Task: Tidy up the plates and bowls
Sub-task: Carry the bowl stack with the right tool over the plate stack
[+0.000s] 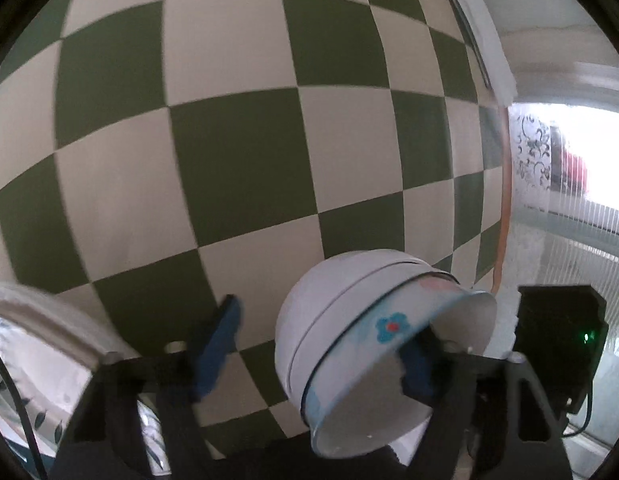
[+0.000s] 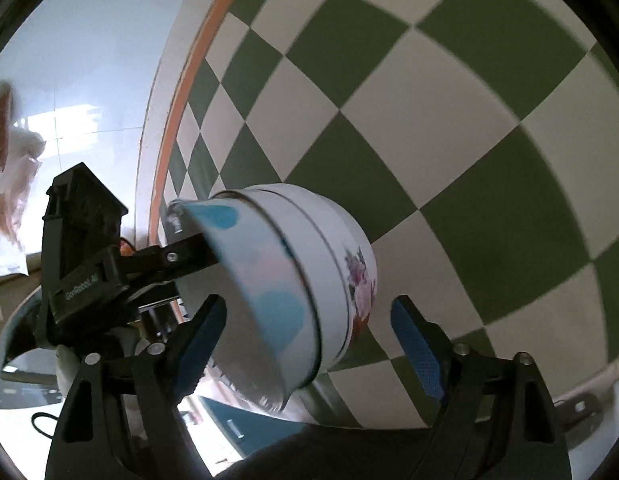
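Note:
A stack of nested white bowls, the nearest with blue flowers (image 1: 389,326), sits tilted between my two grippers over the green-and-white checked cloth (image 1: 237,168). In the left wrist view my left gripper (image 1: 321,356) has its jaws spread; its right finger (image 1: 419,372) sits inside the bowl's rim and its left finger (image 1: 217,344) stands free. In the right wrist view the bowl stack (image 2: 293,280), with a purple flower print on the outer bowl, lies between the spread fingers of my right gripper (image 2: 305,340), without visible contact. The left gripper's finger (image 2: 181,252) reaches into the bowl there.
A shiny metal rim (image 1: 41,320) shows at the lower left of the left wrist view. The table's orange edge (image 2: 181,92) and a pale tiled floor (image 2: 89,60) lie to the left in the right wrist view. A bright window with a patterned curtain (image 1: 533,152) is on the right.

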`<state>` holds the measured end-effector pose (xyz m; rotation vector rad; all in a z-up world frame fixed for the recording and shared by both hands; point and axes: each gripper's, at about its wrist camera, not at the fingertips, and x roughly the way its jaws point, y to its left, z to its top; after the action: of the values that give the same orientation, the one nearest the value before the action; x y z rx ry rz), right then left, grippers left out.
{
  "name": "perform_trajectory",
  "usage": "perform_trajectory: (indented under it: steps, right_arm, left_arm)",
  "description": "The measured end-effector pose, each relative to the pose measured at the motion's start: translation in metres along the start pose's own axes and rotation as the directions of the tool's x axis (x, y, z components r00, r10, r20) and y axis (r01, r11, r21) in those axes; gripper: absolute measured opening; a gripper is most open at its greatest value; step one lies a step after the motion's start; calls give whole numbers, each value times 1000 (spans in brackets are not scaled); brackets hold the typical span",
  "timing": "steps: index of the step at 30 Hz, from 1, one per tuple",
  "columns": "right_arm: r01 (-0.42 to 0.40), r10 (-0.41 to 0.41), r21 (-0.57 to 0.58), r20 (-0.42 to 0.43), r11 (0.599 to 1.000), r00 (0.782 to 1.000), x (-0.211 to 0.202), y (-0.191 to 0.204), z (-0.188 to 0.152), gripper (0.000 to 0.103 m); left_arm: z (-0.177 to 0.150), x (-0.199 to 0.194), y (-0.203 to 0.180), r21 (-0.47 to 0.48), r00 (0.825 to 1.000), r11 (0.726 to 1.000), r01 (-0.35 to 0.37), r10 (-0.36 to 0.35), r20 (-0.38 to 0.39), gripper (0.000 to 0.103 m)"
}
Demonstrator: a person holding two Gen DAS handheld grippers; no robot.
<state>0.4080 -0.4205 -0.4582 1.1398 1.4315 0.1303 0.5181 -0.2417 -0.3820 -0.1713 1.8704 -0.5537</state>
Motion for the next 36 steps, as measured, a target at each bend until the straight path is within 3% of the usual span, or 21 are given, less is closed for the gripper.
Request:
perform_trajectory:
  steps: [2, 4, 6, 13, 31, 36]
  right_arm:
    - [-9, 9, 1, -6, 1000, 1000, 9, -4, 4, 76]
    - [-7, 7, 1, -12, 1000, 1000, 16, -6, 8, 68]
    - [10, -10, -3, -14, 1000, 1000, 22, -9, 11, 53]
    - [21, -22, -84, -7, 996, 1000, 23, -3, 15, 51]
    - [10, -19, -145, -66, 989, 998, 32, 46, 21, 50]
    - [24, -39, -207, -70, 978, 997, 41, 81, 16, 49]
  left_arm:
    - [1, 6, -1, 14, 999, 999, 32, -32, -22, 47]
    - [-1, 5, -4, 41, 1000, 999, 26, -26, -6, 46]
    - [-4, 5, -8, 79, 1000, 997, 12, -13, 9, 46]
    - [-12, 1, -13, 153, 998, 988, -11, 1, 64, 46]
    - [-32, -41, -5, 104, 988, 994, -17, 1, 153, 46]
    - [-41, -64, 6, 77, 981, 997, -8, -7, 193, 46]
